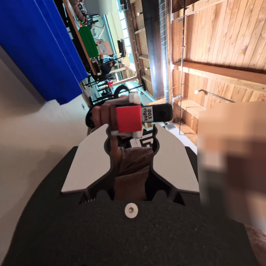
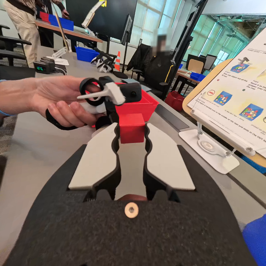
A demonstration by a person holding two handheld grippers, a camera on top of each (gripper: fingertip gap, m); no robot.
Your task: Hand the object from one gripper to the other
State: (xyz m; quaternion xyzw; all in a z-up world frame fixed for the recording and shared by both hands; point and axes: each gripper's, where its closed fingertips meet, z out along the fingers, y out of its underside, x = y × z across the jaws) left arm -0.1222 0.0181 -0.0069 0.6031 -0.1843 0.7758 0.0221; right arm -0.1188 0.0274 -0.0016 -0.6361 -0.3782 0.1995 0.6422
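Observation:
A red cube [image 2: 131, 128] sits clamped between the fingertips of my right gripper [image 2: 131, 126], above the grey table [image 2: 43, 144]. In the left wrist view, which is rolled sideways, the same cube [image 1: 128, 119] shows between the right gripper's [image 1: 130, 115] white fingertips [image 1: 134, 97]. My left gripper [image 1: 131, 127] is open, its jaws wide apart and empty, with the cube just beyond its tips. The left gripper [image 2: 111, 118] also shows in the right wrist view, held in a hand [image 2: 57, 100] close behind the cube.
A red bin [image 2: 138, 106] stands on the table behind the cube. An instruction board on a white stand [image 2: 230, 100] is at the right. A blue bin [image 2: 84, 54] and an orange cone [image 2: 118, 60] are farther back. A blue bin wall [image 1: 36, 43] fills the left wrist view's upper left.

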